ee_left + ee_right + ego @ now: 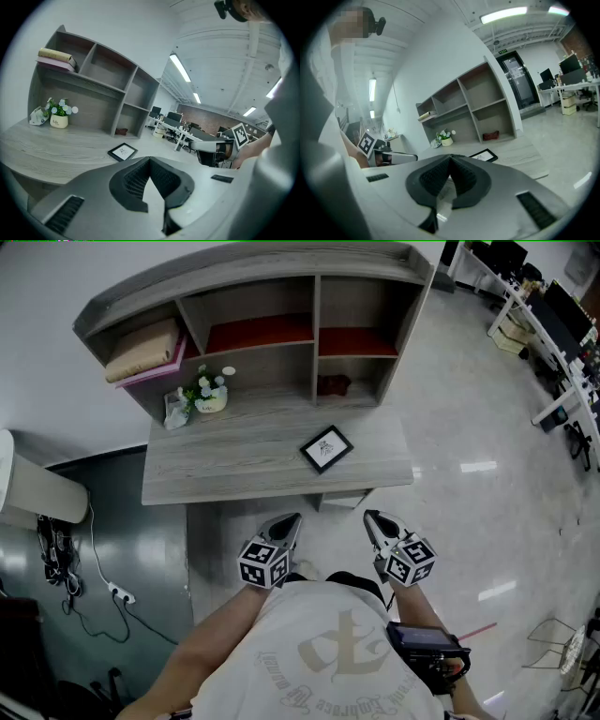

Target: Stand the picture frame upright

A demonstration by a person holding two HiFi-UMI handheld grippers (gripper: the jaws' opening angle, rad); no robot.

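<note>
Where the grey wood worktop (234, 465) stands below its shelf unit (314, 310) on a glossy office floor (487, 427), we see the picture frame (326, 448) lying flat near the front edge. Our left hand-held gripper (291, 519) and right hand-held gripper (371, 517) hang short of that edge, apart from the frame, jaws closed on nothing.

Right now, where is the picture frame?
In the head view, the picture frame lies flat on the desk, toward its right end, before the shelf unit.

White T-shirt (281, 629) with beige printed emblem (343, 649)
</note>
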